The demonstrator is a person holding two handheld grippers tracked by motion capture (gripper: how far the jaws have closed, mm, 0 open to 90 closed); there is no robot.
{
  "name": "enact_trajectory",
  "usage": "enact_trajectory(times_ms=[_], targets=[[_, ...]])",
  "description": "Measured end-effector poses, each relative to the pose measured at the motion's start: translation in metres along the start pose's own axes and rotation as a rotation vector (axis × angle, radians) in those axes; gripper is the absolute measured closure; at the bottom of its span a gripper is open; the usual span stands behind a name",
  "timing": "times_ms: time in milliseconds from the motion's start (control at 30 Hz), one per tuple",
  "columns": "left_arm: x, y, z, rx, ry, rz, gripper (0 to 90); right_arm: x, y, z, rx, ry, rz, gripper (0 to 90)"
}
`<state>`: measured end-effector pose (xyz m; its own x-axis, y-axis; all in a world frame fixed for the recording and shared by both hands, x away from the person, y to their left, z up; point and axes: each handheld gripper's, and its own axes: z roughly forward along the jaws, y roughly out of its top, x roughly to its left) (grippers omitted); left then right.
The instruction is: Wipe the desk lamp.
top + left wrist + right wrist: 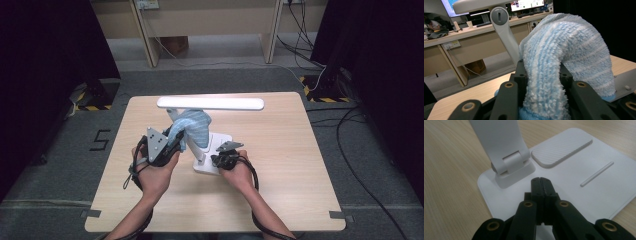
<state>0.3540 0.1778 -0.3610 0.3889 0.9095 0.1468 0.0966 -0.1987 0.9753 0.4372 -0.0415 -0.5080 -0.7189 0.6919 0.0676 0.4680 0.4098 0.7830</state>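
**Lamp and cloth on a pale wood bench**

The bench (280,165) is light wood grain, standing on grey carpet – a black "5" (99,139) is marked on the floor left of the lamp (210,103). The white lamp sits mid-bench with bare wood on every side. The left gripper (541,82) has its fingers clamped on a blue-and-white cloth (574,50) draped against the lamp's arm. The right gripper (541,186) – fingers pressed together, empty – rests on the lamp's base (584,197).
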Motion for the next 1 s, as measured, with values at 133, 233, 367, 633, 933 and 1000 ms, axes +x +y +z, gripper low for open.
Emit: enact_trajectory(times_ms=[133, 233, 367, 633, 933, 1000], targets=[[-0.001, -0.003, 0.001, 0.006, -0.005, -0.005, 69.3, 0.000, 0.000, 0.000, -0.002, -0.002, -0.002, 90.0], [-0.001, -0.004, 0.001, 0.011, -0.009, -0.006, 69.3, 0.000, 0.000, 0.000, -0.002, -0.001, -0.001, 90.0], [-0.001, -0.004, 0.002, 0.012, -0.008, -0.006, 69.4, 0.000, 0.000, 0.000, -0.003, -0.002, -0.001, 90.0], [-0.002, -0.007, 0.003, 0.018, -0.005, -0.004, 69.4, 0.000, 0.000, 0.000, -0.005, 0.002, 0.003, 90.0], [-0.004, -0.013, 0.006, 0.028, -0.006, -0.008, 69.4, 0.000, -0.001, 0.001, -0.009, 0.004, 0.006, 90.0], [-0.005, -0.014, 0.006, 0.031, -0.006, -0.008, 69.4, 0.000, -0.001, 0.000, -0.008, 0.004, 0.007, 90.0]])
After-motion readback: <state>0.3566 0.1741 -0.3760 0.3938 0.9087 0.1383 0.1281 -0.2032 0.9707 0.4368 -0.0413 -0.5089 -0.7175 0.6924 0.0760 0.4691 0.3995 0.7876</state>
